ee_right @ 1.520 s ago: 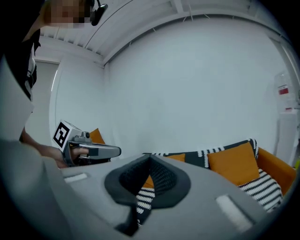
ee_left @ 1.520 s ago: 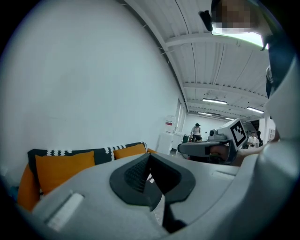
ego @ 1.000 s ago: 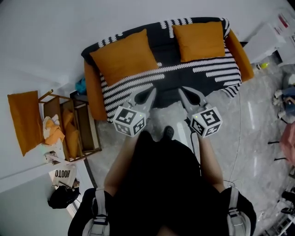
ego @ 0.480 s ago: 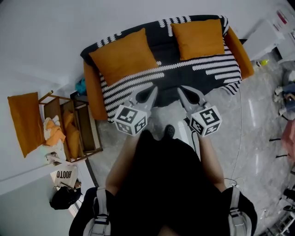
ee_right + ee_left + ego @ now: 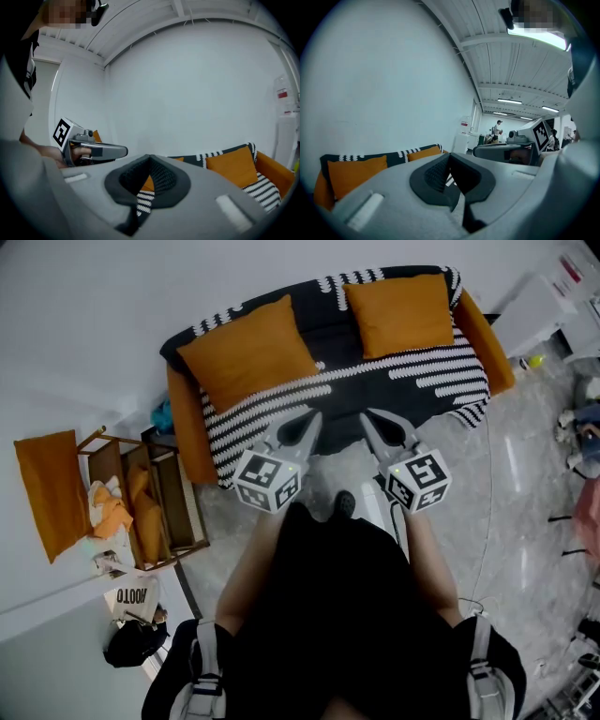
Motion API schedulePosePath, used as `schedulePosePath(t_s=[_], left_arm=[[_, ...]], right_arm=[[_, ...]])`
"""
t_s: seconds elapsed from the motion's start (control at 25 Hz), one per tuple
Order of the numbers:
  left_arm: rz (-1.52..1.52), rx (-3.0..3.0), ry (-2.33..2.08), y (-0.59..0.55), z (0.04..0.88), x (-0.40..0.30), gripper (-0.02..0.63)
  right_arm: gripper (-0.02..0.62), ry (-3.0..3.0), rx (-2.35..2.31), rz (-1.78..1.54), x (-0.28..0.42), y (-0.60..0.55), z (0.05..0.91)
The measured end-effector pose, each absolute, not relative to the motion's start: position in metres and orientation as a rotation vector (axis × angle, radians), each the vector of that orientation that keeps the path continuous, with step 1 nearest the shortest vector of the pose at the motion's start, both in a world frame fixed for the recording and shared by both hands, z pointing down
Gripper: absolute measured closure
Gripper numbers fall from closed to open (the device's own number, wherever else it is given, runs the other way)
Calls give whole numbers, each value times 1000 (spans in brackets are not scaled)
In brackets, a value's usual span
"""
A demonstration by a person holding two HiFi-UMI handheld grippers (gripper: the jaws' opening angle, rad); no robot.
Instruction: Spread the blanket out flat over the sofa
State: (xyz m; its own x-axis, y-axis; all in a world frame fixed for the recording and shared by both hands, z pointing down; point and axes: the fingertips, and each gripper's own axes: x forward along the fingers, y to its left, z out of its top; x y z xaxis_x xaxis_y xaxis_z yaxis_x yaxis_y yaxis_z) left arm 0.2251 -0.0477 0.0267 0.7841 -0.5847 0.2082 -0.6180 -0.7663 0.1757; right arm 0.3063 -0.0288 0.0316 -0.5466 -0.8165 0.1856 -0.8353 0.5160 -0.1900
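Blanket (image 5: 422, 381) lies flat across the sofa (image 5: 184, 418), front edge draped — task appears complete; left gripper (image 5: 313, 417) and right gripper (image 5: 366, 415) both closed, empty, clear of it.

The head view looks steeply down from above the person (image 5: 319, 615), with the sofa (image 5: 185, 423) at twelve o'clock. Each gripper view sits low behind its own jaws, facing almost level — both share the orange cushions (image 5: 356, 172), at eight and four o'clock.
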Motion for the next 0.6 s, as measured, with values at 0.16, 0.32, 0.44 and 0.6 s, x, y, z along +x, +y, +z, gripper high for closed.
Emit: schedulePosePath(t_s=[0.16, 0.32, 0.44, 0.6], left_arm=[[207, 2744, -937, -47, 26, 226, 597], [208, 2746, -933, -47, 24, 227, 597], [211, 2745, -931, -46, 24, 227, 597], [219, 2744, -926, -47, 25, 227, 597]], right_arm=[[594, -2667, 1454, 383, 306, -29, 30], [594, -2669, 1449, 378, 303, -29, 28], [594, -2671, 1442, 380, 301, -29, 28], [594, -2670, 1435, 380, 299, -30, 28]])
